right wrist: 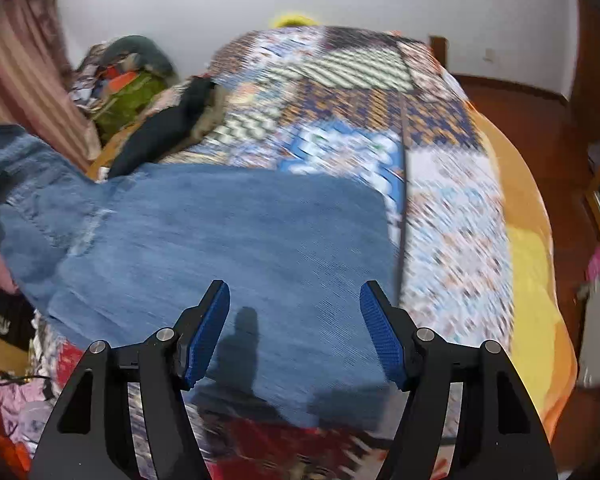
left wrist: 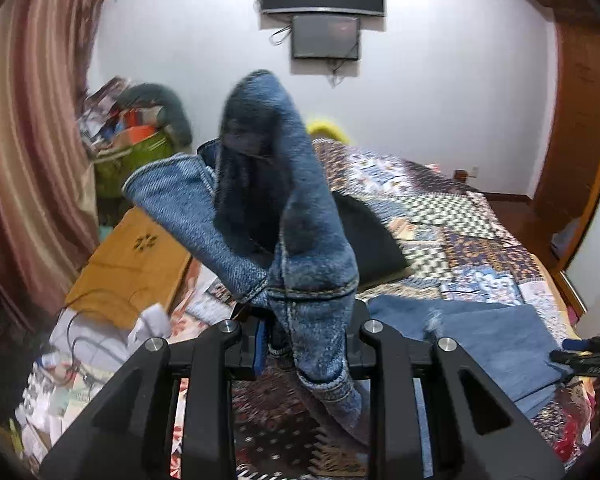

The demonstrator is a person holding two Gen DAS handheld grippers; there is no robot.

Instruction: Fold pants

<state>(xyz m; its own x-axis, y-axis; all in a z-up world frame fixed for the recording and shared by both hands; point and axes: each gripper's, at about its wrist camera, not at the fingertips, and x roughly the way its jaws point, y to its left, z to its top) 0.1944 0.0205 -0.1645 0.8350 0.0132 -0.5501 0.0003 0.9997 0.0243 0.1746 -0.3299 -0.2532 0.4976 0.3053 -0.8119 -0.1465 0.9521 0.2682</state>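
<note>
Clamped between the jaws of the left gripper (left wrist: 300, 344): a thick bunch of the pants (left wrist: 268, 184), blue denim, hems and seams stacked, rising ahead of the fingers and flopping over at the top. Rest of the garment spread flat on the patchwork quilt (right wrist: 452, 216), directly ahead of and beneath the right gripper (right wrist: 296, 332), whose jaws stand wide apart, empty, hovering over the cloth. Probably heavy for fabric, limp yet coarse enough not to slip from the blue pads (right wrist: 208, 332). Best taken at doubled seams, hem or waistband, where layers stay together; single-layer pinches likely to drag and wrinkle. Dark folded cloth (left wrist: 364, 236) beyond the left jaws, apart from the denim.
</note>
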